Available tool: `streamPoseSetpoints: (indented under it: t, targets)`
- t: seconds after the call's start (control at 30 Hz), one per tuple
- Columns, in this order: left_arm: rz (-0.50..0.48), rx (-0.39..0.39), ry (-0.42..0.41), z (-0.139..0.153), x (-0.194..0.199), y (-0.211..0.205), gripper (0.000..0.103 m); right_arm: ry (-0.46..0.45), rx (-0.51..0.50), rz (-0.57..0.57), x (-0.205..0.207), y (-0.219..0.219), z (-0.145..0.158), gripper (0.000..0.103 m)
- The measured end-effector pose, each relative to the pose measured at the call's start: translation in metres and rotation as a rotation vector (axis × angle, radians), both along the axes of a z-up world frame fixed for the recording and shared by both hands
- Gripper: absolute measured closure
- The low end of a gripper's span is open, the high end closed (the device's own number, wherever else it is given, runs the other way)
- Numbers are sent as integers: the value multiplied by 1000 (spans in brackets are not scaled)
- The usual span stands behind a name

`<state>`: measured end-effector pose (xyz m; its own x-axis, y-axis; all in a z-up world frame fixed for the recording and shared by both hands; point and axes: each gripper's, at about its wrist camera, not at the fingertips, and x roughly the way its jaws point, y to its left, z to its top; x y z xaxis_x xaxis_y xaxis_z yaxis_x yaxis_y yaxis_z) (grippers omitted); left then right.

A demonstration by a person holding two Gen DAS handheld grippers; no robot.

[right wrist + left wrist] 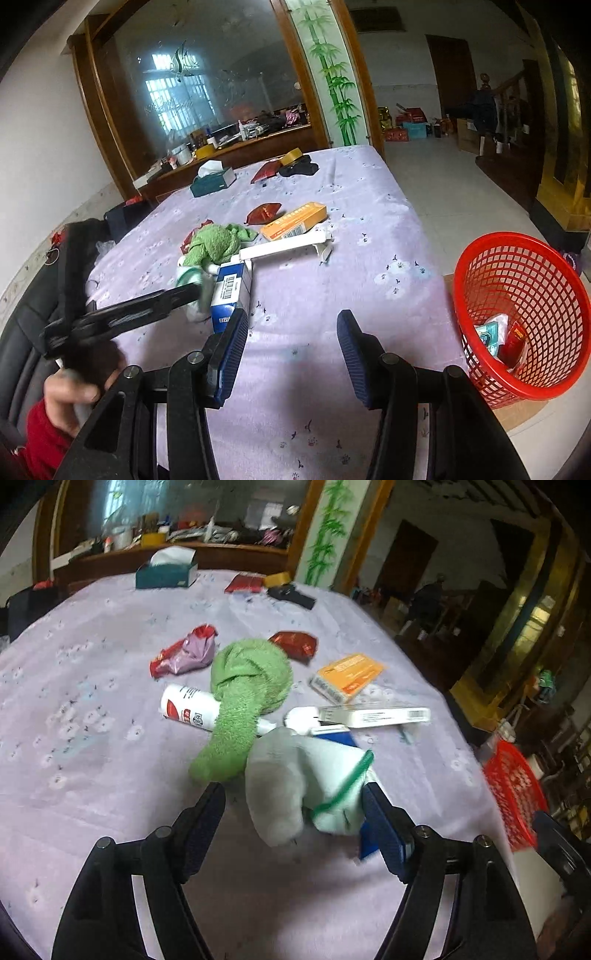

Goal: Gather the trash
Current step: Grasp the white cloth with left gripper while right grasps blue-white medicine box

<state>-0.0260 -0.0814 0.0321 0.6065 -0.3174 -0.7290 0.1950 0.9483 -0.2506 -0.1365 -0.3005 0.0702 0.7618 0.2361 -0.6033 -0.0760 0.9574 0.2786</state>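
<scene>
A pile of things lies mid-table: a green cloth, a pale grey-and-mint sock, a white tube, a blue-and-white box, a long white box, an orange box and red wrappers. My left gripper is open, its jaws either side of the sock. It shows in the right wrist view at the pile. My right gripper is open and empty above the bare tablecloth. A red mesh basket stands on the floor to the right with some trash in it.
A teal tissue box, a red packet, a yellow tape roll and a black item sit at the table's far end. A dark chair stands at the left. A cluttered wooden shelf lies beyond.
</scene>
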Motion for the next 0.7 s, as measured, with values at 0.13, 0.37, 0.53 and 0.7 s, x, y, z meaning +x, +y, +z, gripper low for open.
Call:
streamPoseSetpoints:
  t: [0.13,0.37,0.53,0.7]
  targets:
    - [-29,-53,24,-8,11,-2,52,-1,-2,4,-2,-1,1,49]
    - [-43,-64,5,-1,-6,14,76,32,18,61,17,13,-4,47]
    - [-33,-45,-68,16,-36,28,76,61,-29,115,44,43,-11,45]
    - [1,-4,-127,28,-59,39,76,102,-91,161,78,78,-26,43]
